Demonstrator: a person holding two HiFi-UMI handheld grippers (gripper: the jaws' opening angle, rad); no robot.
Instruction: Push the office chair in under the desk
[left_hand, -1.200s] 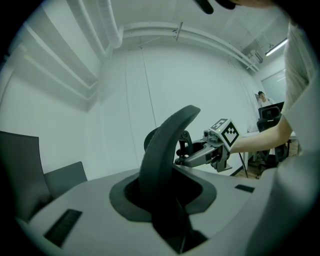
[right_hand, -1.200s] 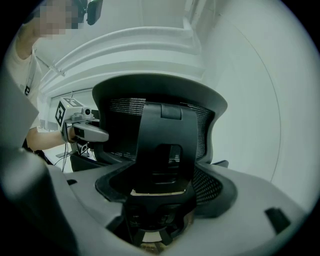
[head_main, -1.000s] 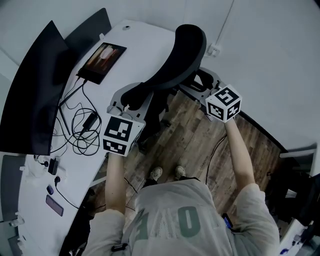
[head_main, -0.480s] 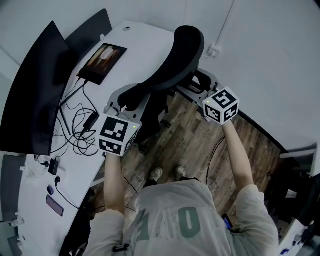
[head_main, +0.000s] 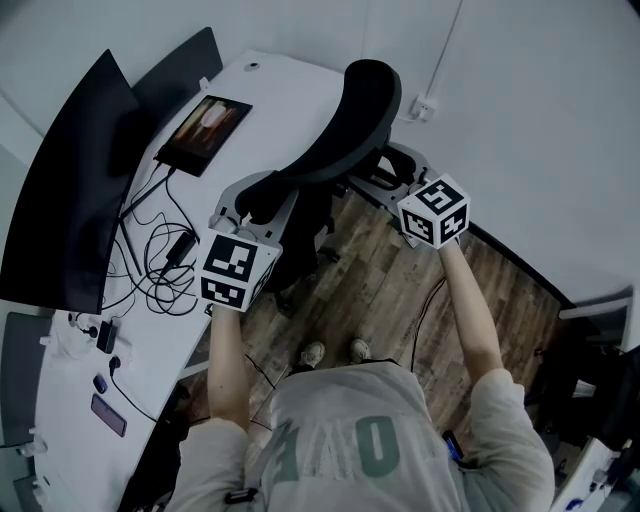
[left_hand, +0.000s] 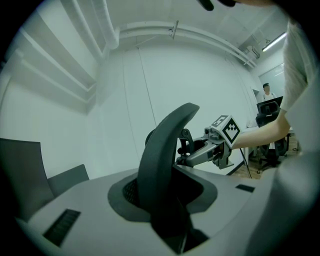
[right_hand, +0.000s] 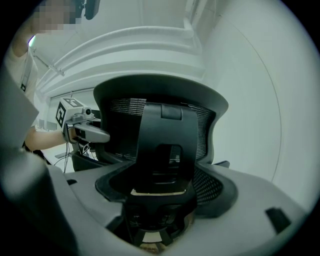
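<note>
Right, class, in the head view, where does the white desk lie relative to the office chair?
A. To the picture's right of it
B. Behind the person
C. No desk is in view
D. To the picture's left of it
D: the white desk, bearing the monitor and a lit tablet, fills the picture's left, while the office chair stands to its right over the wooden floor.

White desk (head_main: 290, 88), monitor (head_main: 70, 190), tablet (head_main: 203, 122), tangled cables (head_main: 163, 252), wood floor (head_main: 385, 290) under office chair (head_main: 345, 125)
</note>
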